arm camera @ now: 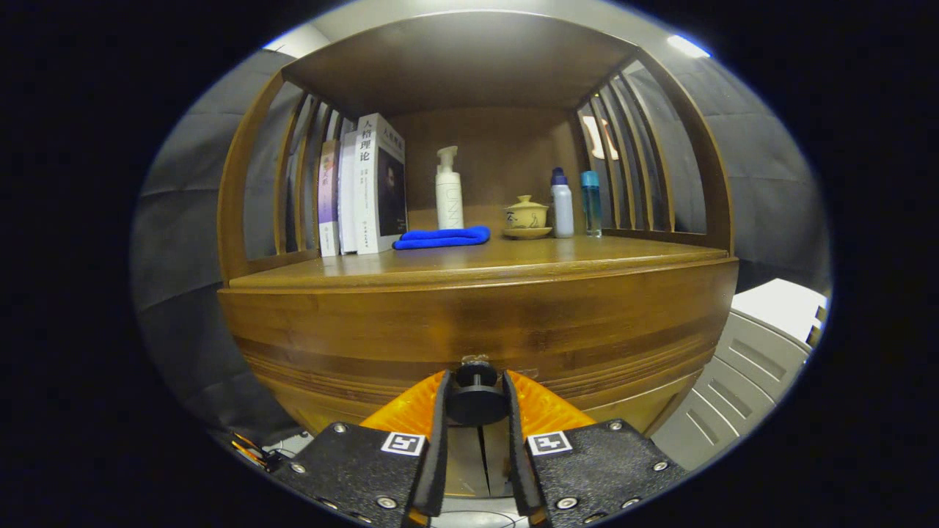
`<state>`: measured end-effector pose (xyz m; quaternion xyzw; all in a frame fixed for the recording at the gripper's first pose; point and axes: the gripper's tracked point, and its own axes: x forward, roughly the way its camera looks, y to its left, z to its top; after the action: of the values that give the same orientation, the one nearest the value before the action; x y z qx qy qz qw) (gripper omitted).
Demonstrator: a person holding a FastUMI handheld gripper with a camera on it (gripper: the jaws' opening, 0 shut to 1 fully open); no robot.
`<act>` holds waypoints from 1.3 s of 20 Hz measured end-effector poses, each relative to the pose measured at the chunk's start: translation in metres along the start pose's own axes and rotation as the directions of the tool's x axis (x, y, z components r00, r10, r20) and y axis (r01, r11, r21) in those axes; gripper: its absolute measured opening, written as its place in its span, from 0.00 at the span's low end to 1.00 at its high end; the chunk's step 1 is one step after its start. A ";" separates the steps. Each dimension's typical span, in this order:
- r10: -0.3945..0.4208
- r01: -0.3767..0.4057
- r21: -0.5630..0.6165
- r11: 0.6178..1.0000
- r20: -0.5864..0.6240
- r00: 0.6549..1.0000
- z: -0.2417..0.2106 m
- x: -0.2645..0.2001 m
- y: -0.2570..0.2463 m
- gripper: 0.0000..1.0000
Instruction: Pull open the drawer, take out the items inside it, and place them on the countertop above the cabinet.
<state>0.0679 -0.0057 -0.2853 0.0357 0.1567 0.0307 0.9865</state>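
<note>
Drawer [477,330] was closed; the tool [477,400] clamped its knob [477,396], and an off-axis pull risked slipping off.

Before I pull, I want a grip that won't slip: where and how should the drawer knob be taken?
Grip the drawer knob on its narrow stem behind the round cap, coming straight at the drawer front; the wider cap then catches the fingers. The gripper already has a finger on each side of it.
</note>
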 end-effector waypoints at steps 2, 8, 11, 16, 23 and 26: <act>-0.013 0.013 0.022 1.000 -0.015 1.000 -0.001 -0.004 -0.001 0.33; -0.022 0.023 0.044 0.999 -0.032 0.999 -0.009 -0.049 -0.001 0.32; -0.018 0.020 0.040 0.999 -0.043 0.999 -0.014 -0.081 -0.001 0.32; -0.030 0.034 0.063 0.997 -0.067 0.997 -0.022 -0.125 -0.002 0.32; -0.013 0.021 0.063 0.998 -0.121 0.993 -0.041 -0.173 0.002 0.31; 0.002 0.004 0.045 0.999 -0.147 0.989 -0.048 -0.189 0.006 0.31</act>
<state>-0.1262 -0.0108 -0.2725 0.0556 0.2298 0.0291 0.9712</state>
